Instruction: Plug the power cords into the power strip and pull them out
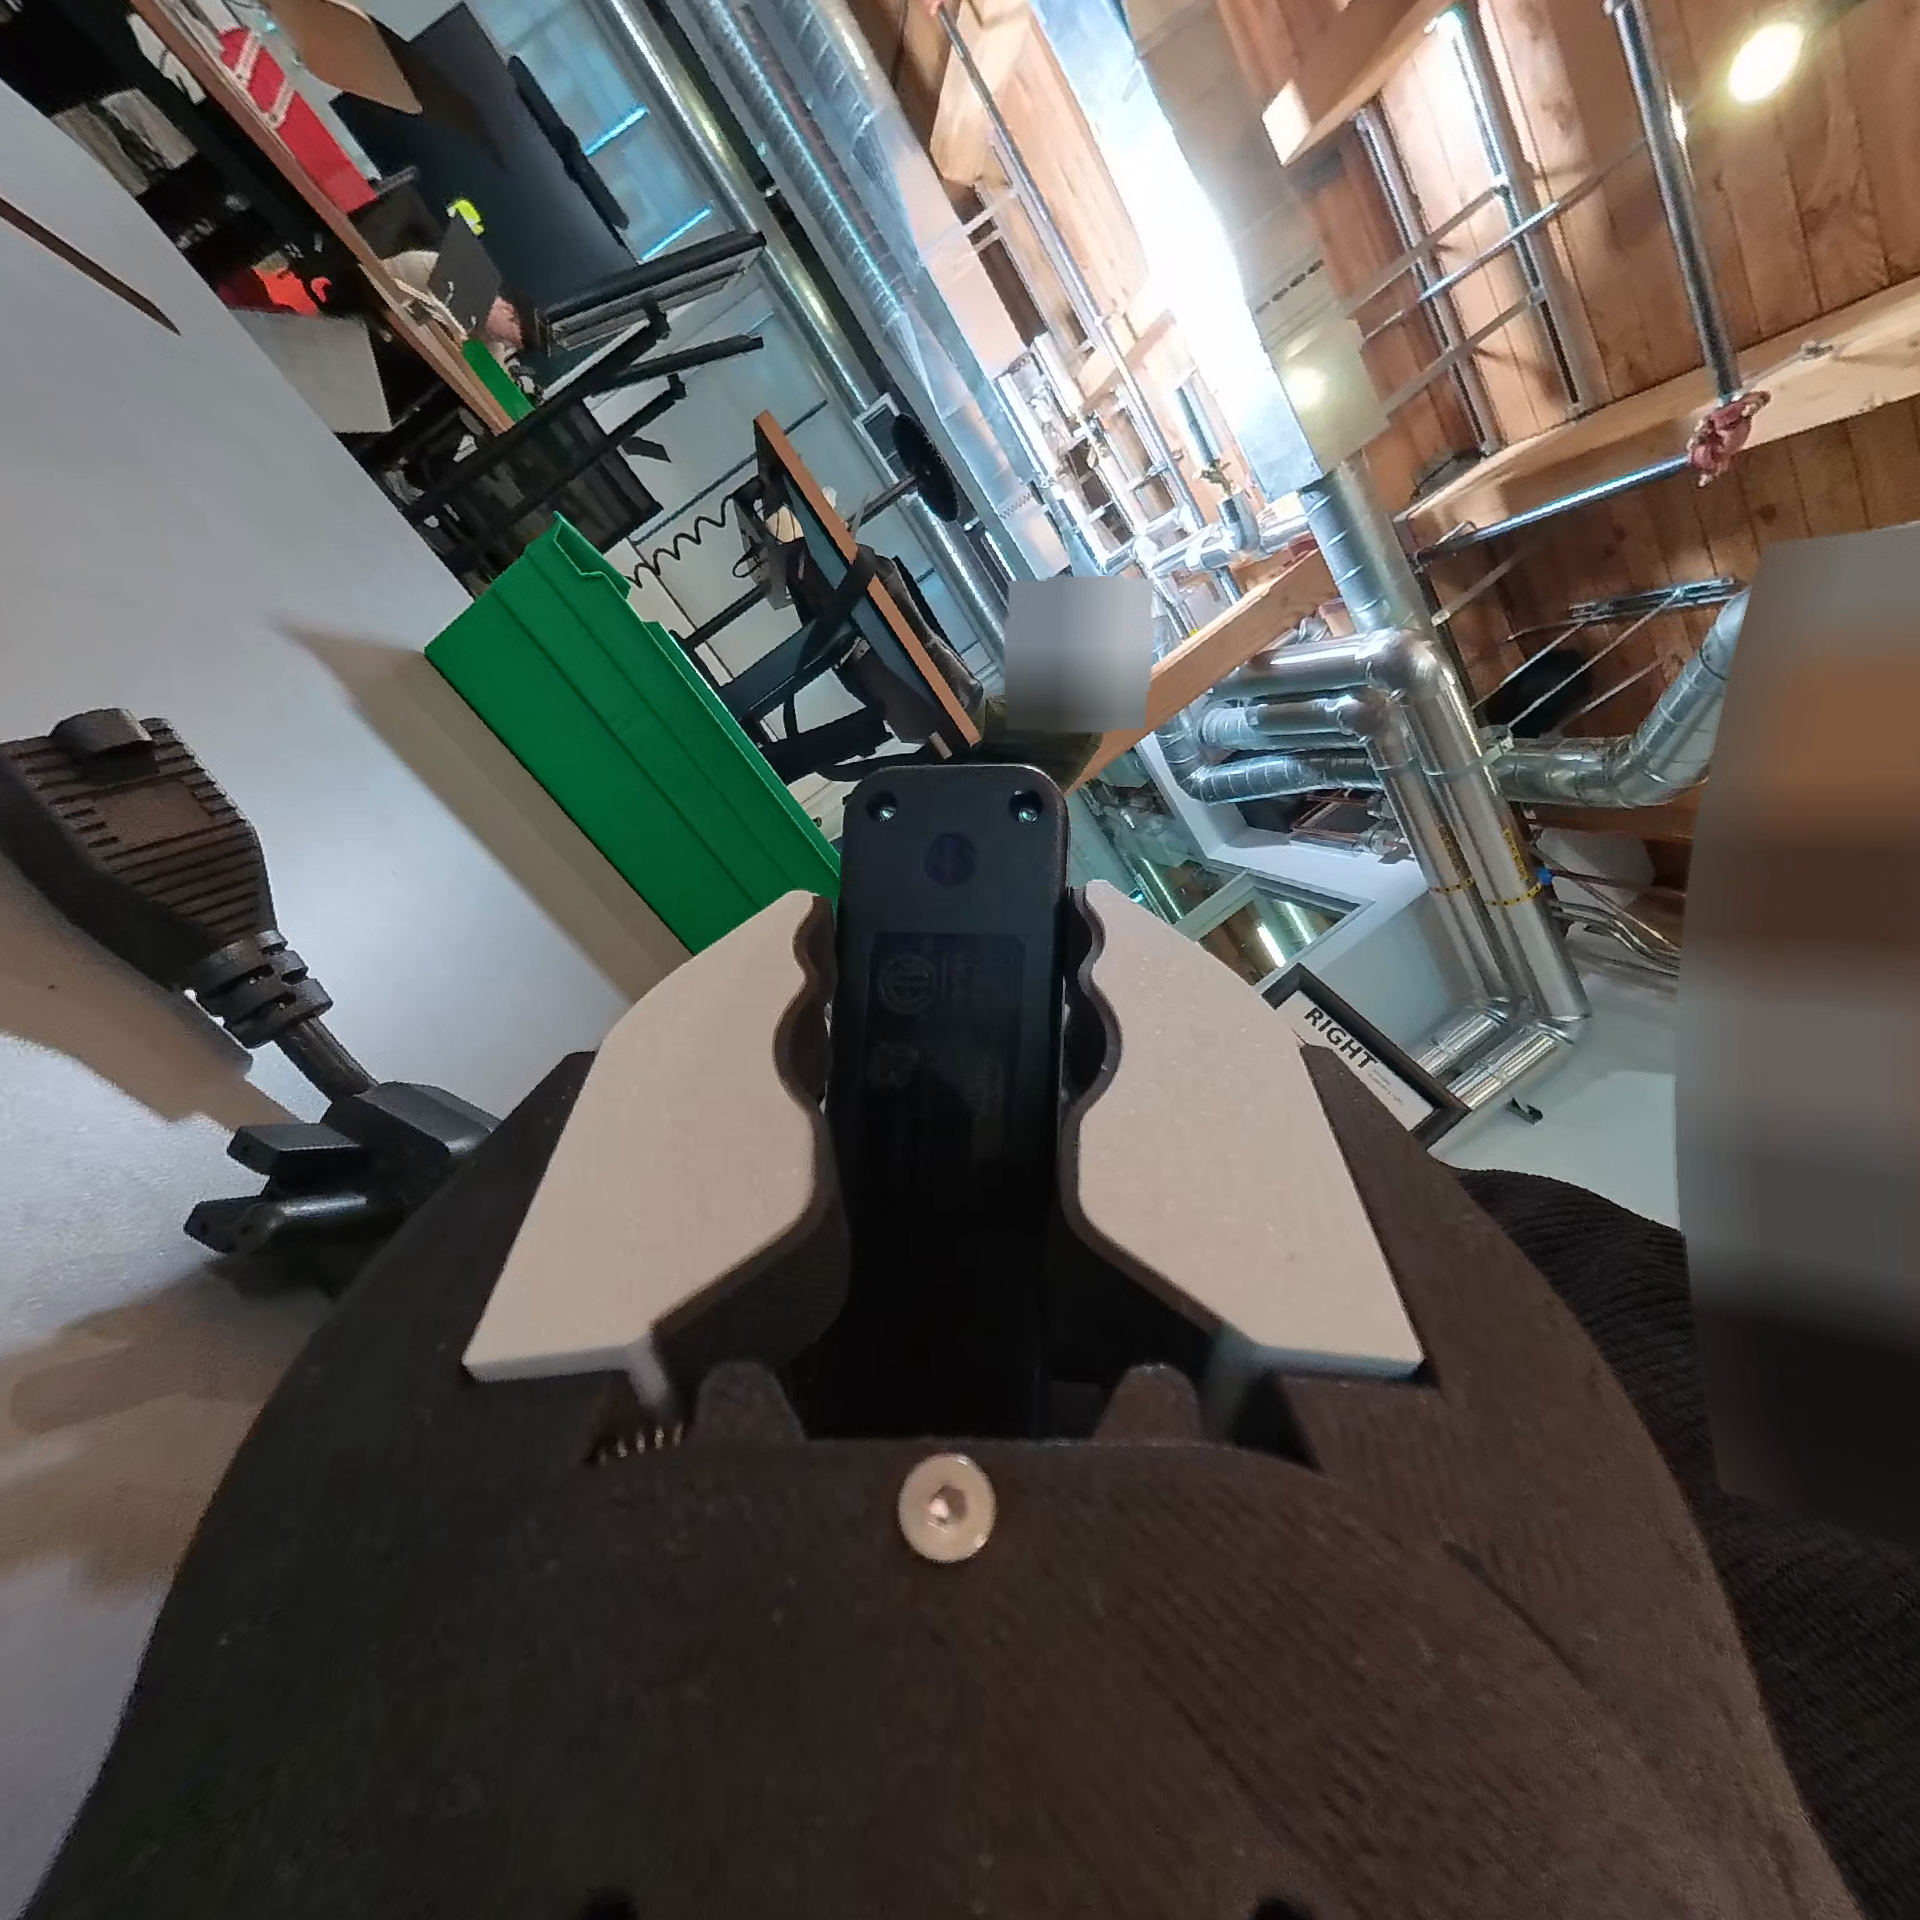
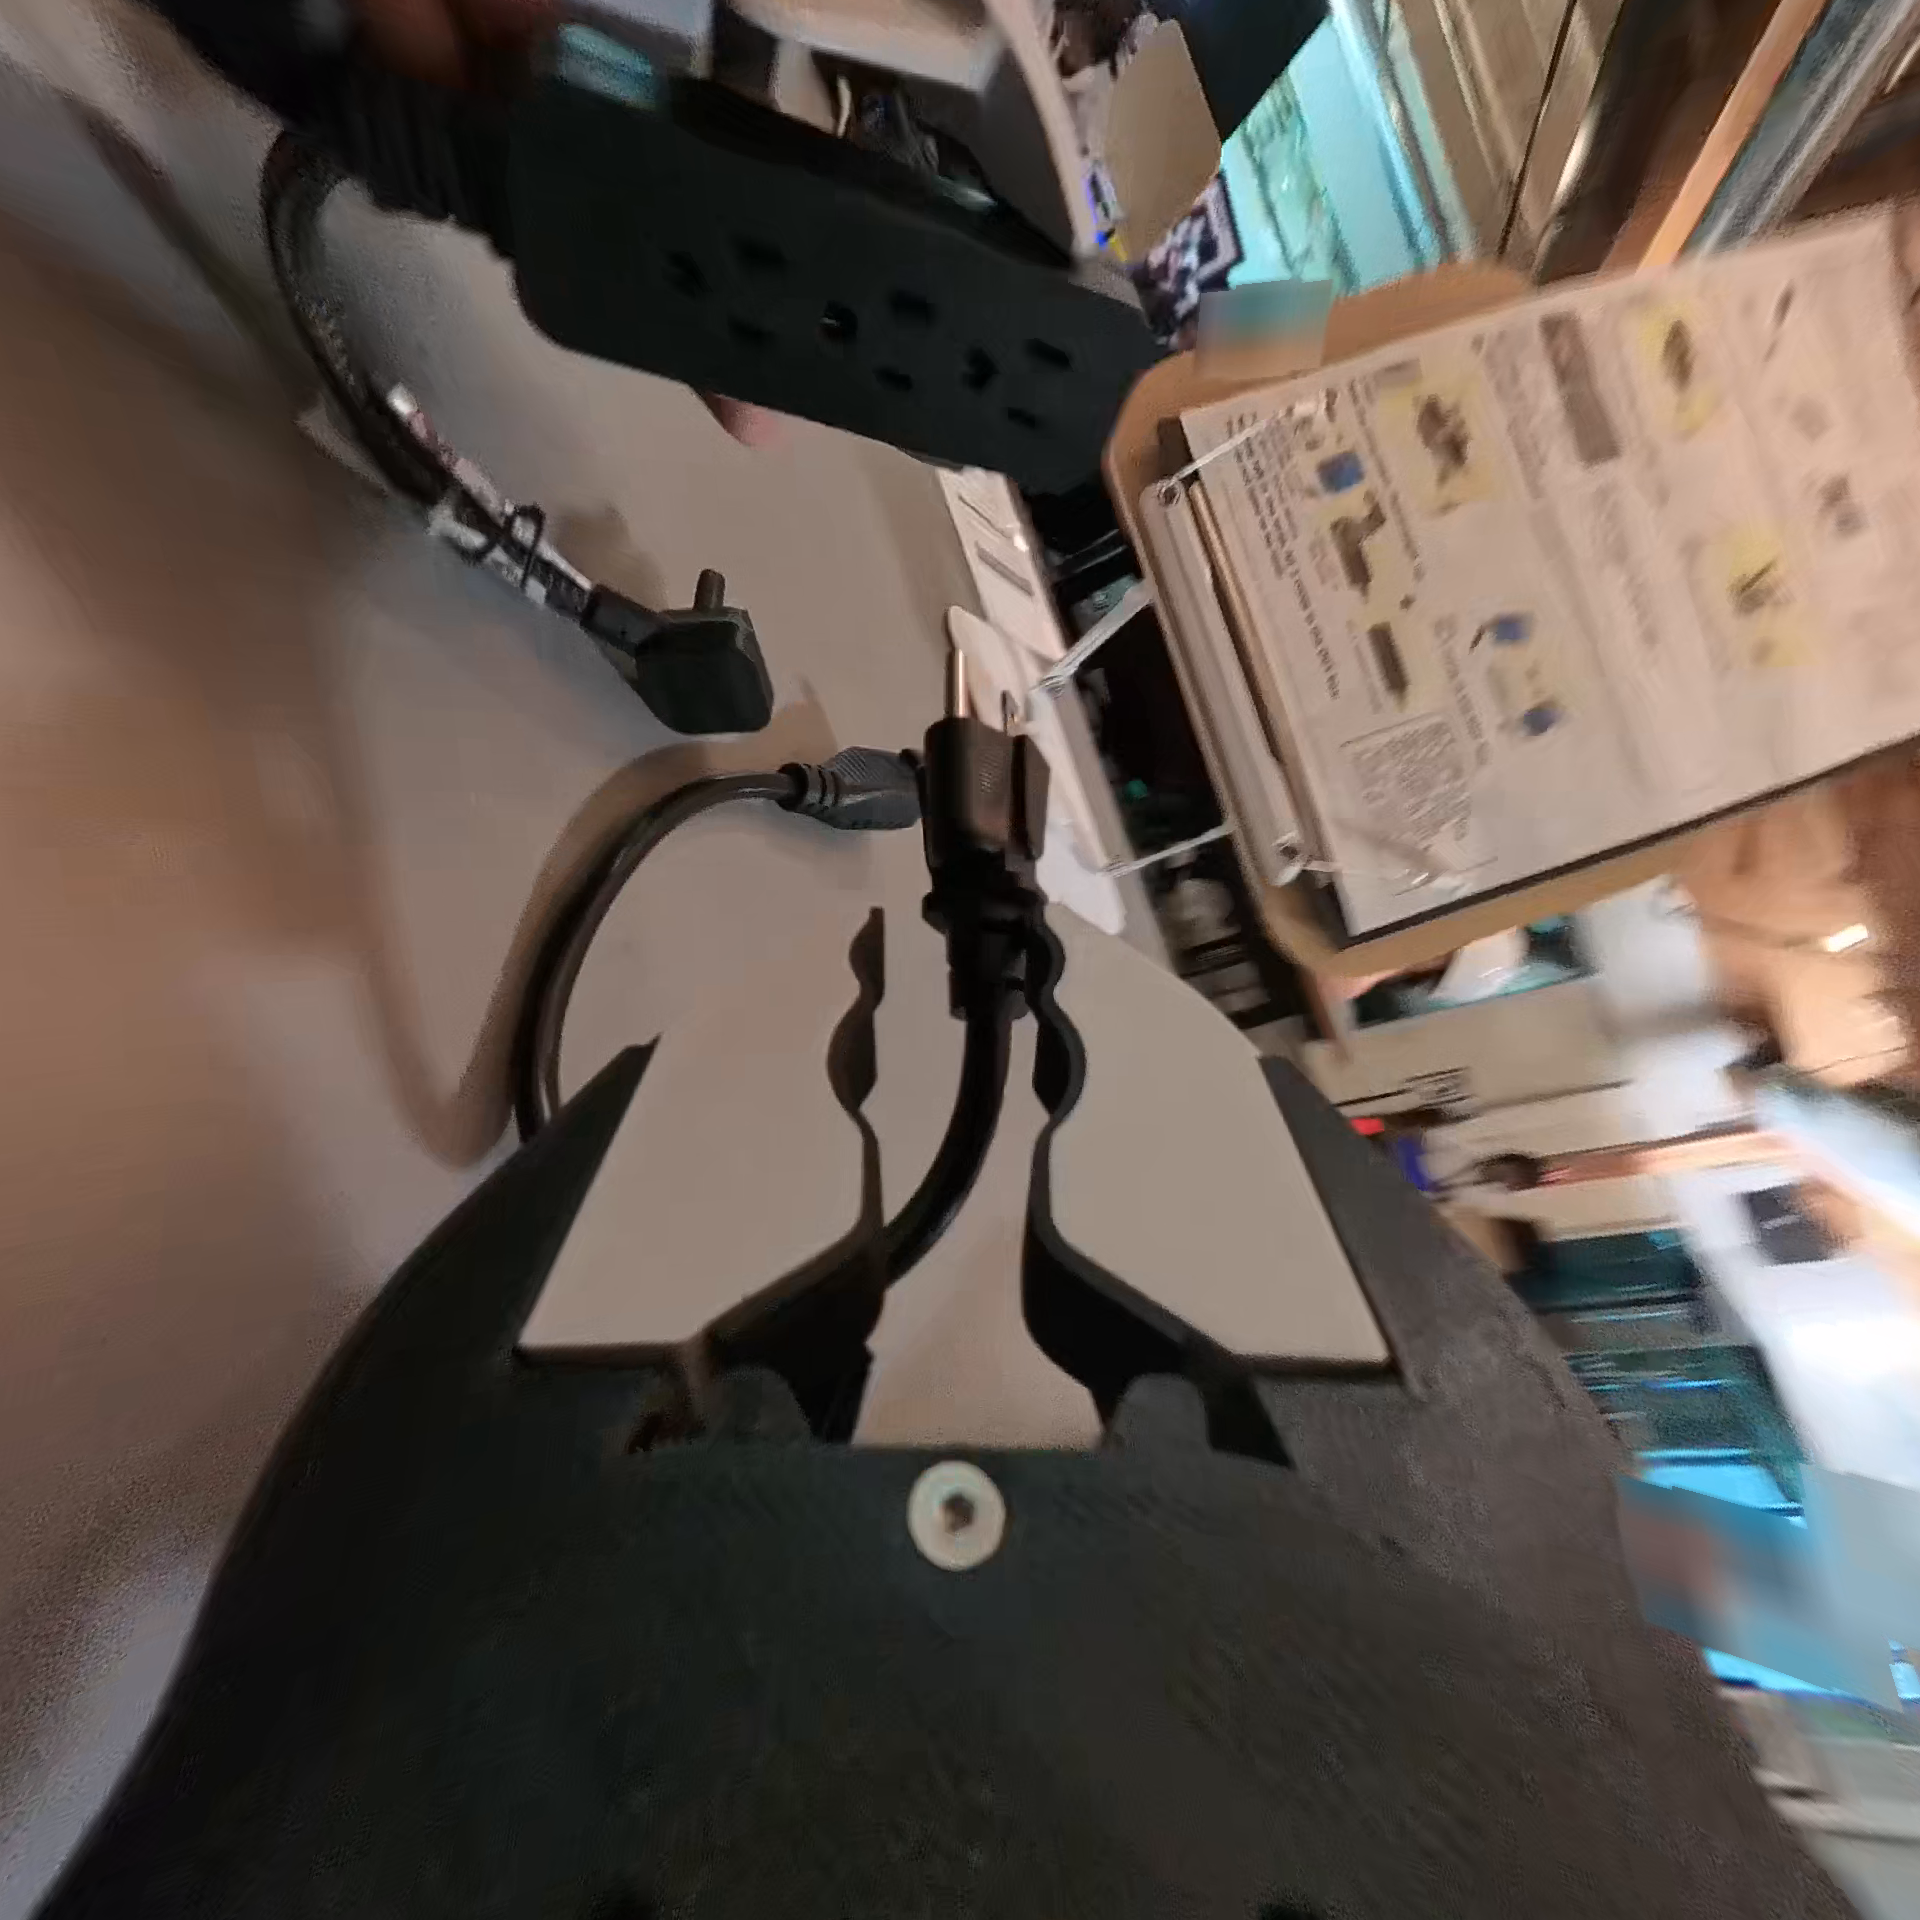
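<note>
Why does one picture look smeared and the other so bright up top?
Right wrist view: motion blur smears the power strip and printed sheet; the plug is sharper. Left wrist view: mostly crisp, but the ceiling window glares white, and wide-angle bending curves the pipes.

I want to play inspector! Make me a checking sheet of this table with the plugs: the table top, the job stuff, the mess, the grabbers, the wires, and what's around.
Surface: pale table top, mostly bare.
Job's things: black power strip gripped back-side-up by the left gripper; in the right wrist view its sockets look empty. Black plug, prongs forward, sits at the right gripper.
Clutter: green bin; printed sheet on a stand.
Grippers: left shut on the strip; right has a gap between its fingers, grip unclear.
Cables: angled plug and a looped cord lie on the table.
Surroundings: workshop with metal ducts and wooden beams.
</note>
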Demonstrator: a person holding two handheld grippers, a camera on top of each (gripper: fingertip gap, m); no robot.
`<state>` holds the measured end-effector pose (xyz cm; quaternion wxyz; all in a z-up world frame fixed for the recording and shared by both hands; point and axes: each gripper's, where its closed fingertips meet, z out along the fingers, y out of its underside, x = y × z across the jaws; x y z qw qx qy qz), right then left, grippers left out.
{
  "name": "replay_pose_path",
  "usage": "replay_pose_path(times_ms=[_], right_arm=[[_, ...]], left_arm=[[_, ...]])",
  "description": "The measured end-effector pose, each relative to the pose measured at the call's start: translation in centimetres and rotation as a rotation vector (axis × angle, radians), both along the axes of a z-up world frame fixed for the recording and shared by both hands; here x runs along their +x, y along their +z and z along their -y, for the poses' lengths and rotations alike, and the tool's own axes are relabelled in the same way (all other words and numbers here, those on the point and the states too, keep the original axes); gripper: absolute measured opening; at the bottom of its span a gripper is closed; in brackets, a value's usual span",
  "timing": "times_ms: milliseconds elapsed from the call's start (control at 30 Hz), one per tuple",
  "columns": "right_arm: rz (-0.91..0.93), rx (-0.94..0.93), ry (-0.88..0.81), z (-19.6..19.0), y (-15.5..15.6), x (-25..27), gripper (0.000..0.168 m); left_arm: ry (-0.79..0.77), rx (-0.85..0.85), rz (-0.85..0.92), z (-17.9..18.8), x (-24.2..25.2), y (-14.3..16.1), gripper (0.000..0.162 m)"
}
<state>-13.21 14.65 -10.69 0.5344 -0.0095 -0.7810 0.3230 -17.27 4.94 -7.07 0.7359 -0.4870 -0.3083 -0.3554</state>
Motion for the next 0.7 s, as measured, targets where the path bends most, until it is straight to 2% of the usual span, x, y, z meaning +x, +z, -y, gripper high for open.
replay_pose_path(times_ms=[167, 267, 333, 467, 533, 700], right_arm=[[0.406, -0.375, -0.110, -2.7, -1.9, -2.8, 0.030], [0.698, -0.539, -0.202, -4.8, -5.1, -3.9, 0.014], [0.857, -0.675, -0.239, -5.7, -6.2, -4.3, 0.010], [0.993, -1.014, -0.214, -7.5, -4.6, -5.3, 0.015], [0.994, -1.064, -0.245, -8.7, -4.5, -5.6, 0.018], [1.019, -0.930, -0.367, -8.7, -7.0, -5.5, 0.024]], left_arm=[[0.005, 0.009, 0.007, 0.3, -0.2, 0.0, 0.044], [0.006, 0.017, 0.015, 0.4, -0.3, -0.1, 0.044], [0.006, 0.020, 0.019, 0.5, -0.4, -0.1, 0.044], [0.007, 0.020, 0.019, 0.5, -0.4, -0.1, 0.044], [0.005, 0.022, 0.022, 0.5, -0.4, -0.1, 0.044], [-0.001, 0.027, 0.029, 0.4, -0.4, -0.2, 0.044]])
